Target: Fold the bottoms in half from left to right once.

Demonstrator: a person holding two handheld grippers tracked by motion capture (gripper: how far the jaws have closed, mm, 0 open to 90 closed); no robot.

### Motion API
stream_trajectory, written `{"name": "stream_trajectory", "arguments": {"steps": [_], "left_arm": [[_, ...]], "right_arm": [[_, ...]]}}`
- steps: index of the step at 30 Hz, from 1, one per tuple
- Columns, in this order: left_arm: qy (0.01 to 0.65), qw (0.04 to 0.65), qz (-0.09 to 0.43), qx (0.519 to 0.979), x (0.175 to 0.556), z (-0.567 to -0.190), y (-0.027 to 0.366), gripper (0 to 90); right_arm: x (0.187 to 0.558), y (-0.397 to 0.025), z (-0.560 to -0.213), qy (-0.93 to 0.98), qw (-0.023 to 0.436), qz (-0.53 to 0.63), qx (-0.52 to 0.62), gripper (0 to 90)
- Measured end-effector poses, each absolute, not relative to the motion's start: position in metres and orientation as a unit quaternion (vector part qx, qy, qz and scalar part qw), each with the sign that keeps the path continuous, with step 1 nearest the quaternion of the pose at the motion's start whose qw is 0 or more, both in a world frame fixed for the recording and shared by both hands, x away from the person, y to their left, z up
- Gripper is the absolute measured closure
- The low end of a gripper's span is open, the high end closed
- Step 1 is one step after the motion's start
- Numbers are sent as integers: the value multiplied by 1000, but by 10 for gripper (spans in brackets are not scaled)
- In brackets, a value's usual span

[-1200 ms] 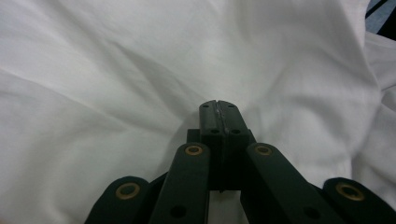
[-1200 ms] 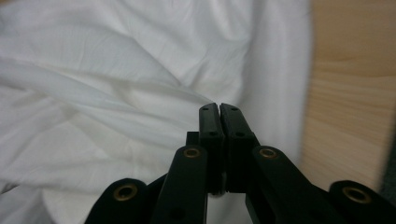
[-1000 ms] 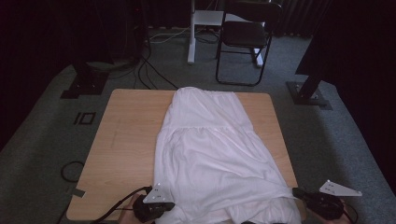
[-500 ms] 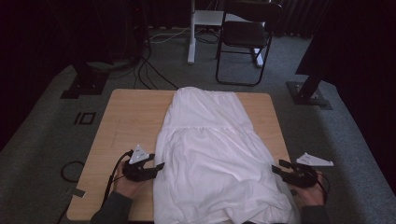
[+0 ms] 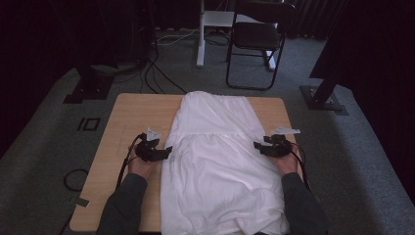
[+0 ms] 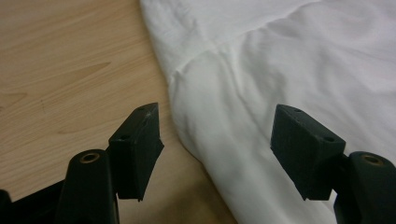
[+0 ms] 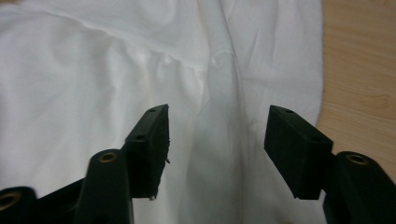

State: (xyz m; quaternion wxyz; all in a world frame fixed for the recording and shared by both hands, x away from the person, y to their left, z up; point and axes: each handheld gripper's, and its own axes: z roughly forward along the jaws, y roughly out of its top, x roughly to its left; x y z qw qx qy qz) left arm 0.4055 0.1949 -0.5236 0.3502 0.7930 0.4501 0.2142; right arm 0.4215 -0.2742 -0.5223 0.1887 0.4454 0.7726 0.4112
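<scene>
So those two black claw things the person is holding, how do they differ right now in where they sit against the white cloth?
The left gripper sits at the white cloth's left edge; the right gripper sits at its right edge. In the left gripper view, the left gripper straddles the cloth's edge, with one jaw over bare table. In the right gripper view, the right gripper has both jaws over cloth. Both are open and hold nothing.

The white garment (image 5: 220,171) runs off the high view's bottom edge, covering the table's (image 5: 122,127) middle.
</scene>
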Motion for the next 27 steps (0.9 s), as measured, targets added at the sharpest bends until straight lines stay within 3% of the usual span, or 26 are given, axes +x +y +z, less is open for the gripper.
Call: {"name": "stream_trajectory", "arguments": {"steps": [3, 5, 6, 7, 12, 20, 24, 25, 27], "left_arm": [[459, 340, 203, 795, 416, -535, 193, 330], [465, 336, 194, 796, 419, -543, 193, 330], [467, 336, 191, 795, 420, -545, 193, 324], [465, 338, 190, 796, 421, -546, 193, 317], [465, 347, 191, 792, 421, -545, 192, 311], [469, 352, 172, 792, 426, -552, 188, 301], [473, 367, 158, 785, 428, -552, 181, 366], [467, 366, 156, 790, 427, -552, 176, 424], [447, 346, 171, 807, 425, -550, 165, 691]], "right_arm": [[438, -264, -532, 783, 182, 381, 456, 455], [444, -263, -535, 789, 178, 366, 461, 737], [445, -265, -534, 785, 181, 370, 463, 843], [442, -268, -529, 774, 203, 376, 467, 889], [433, -291, -502, 720, 284, 406, 485, 891], [454, -296, -548, 746, 242, 329, 526, 886], [457, -295, -557, 746, 229, 327, 533, 875], [457, -296, -557, 745, 225, 329, 535, 869], [457, -297, -557, 741, 222, 332, 539, 868]]}}
